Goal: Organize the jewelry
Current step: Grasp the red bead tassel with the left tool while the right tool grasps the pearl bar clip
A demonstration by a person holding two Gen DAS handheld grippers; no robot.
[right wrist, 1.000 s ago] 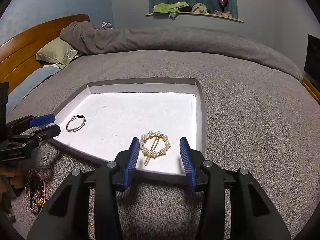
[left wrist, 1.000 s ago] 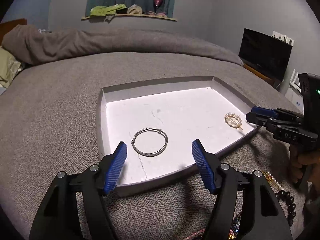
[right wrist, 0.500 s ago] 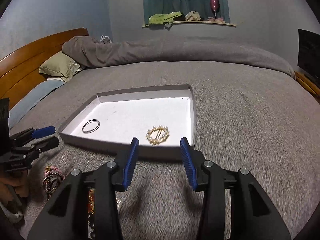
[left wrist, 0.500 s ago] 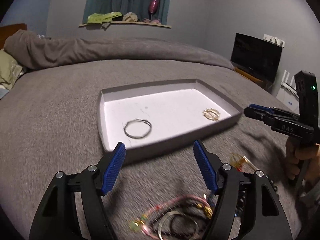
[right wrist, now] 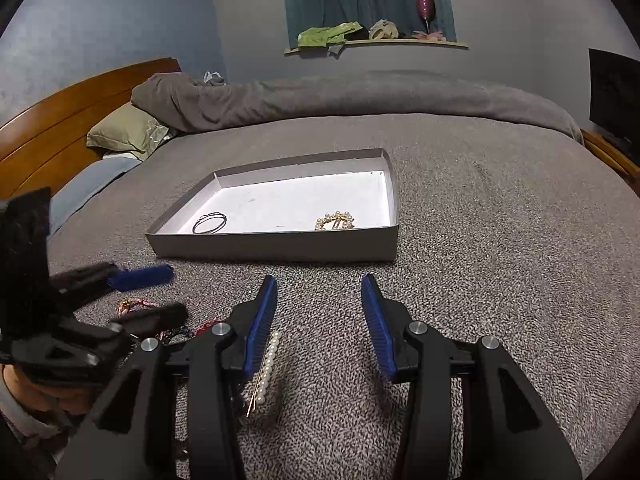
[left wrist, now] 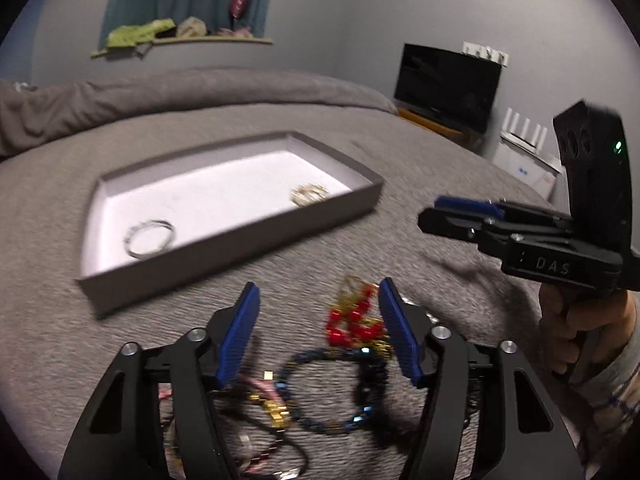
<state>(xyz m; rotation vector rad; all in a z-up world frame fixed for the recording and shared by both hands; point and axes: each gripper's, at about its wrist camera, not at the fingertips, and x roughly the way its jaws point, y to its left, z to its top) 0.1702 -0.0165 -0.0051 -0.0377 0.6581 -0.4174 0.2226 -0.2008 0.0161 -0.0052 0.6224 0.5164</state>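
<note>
A grey tray with a white floor lies on the bed. In it are a silver bangle and a gold pearl hair clip. My left gripper is open and empty over a heap of loose jewelry: a red bead piece, a dark blue chain, gold and pink pieces. My right gripper is open and empty in front of the tray. A pearl hair pin lies by its left finger.
The grey bedspread covers the bed all around. A rolled grey blanket, a green pillow and a wooden headboard lie beyond the tray. A television stands at the right.
Both grippers have pulled back from the tray toward the near side of the bed. The left one now hangs over the jewelry heap. The bangle and clip stay in the tray.
</note>
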